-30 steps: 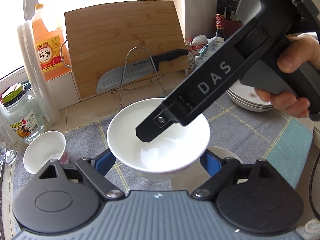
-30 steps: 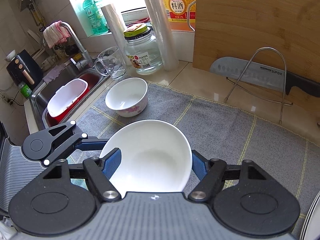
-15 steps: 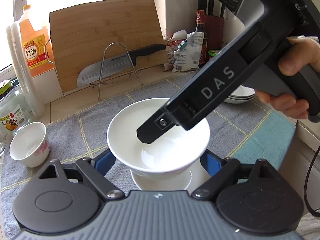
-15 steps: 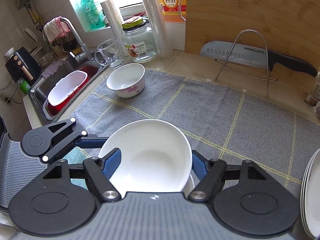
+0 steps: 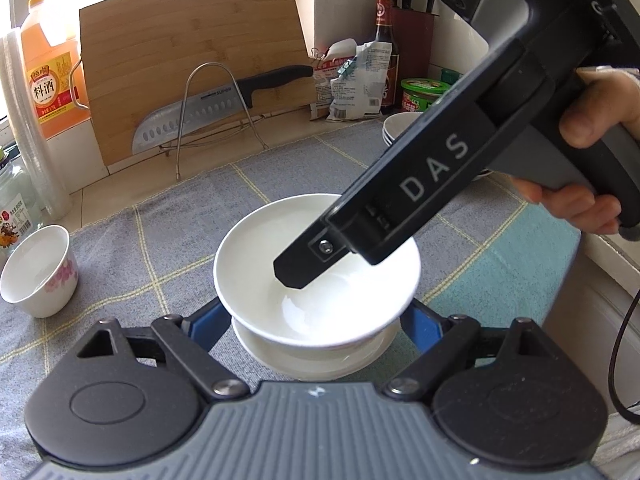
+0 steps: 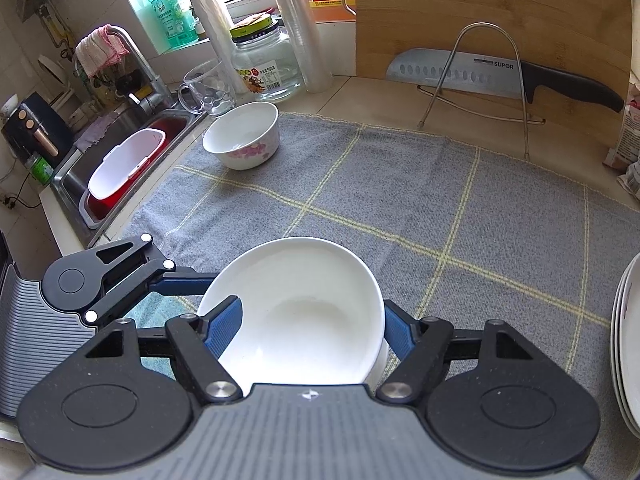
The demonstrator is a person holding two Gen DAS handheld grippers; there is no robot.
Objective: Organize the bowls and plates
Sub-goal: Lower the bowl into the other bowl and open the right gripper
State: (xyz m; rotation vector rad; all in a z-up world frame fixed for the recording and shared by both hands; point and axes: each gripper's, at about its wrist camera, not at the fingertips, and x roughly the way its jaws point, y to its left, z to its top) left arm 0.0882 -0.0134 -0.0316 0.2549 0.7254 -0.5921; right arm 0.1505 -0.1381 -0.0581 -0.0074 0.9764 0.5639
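Observation:
A plain white bowl (image 5: 320, 312) (image 6: 304, 312) hangs just over a second white dish (image 5: 312, 360) that lies on the grey checked cloth (image 6: 400, 200). My left gripper (image 5: 312, 316) is shut on the bowl, with a blue pad on each side of it. My right gripper (image 6: 310, 312) is shut on the same bowl; one of its fingers (image 5: 308, 264) reaches inside and the other is outside the wall. A hand (image 5: 592, 128) holds the right gripper's handle. A smaller flowered bowl (image 6: 242, 136) (image 5: 38, 276) stands on the cloth's far left corner.
A stack of white plates (image 6: 628, 340) sits at the right edge of the cloth. Behind are a knife on a wire rack (image 5: 208, 112), a cutting board (image 5: 192, 40), bottles and a glass jar (image 6: 264, 64). The sink (image 6: 120, 160) lies to the left.
Both grippers have carried the white bowl rightwards across the cloth, away from the flowered bowl, and slightly down. The second white dish now lies right under it.

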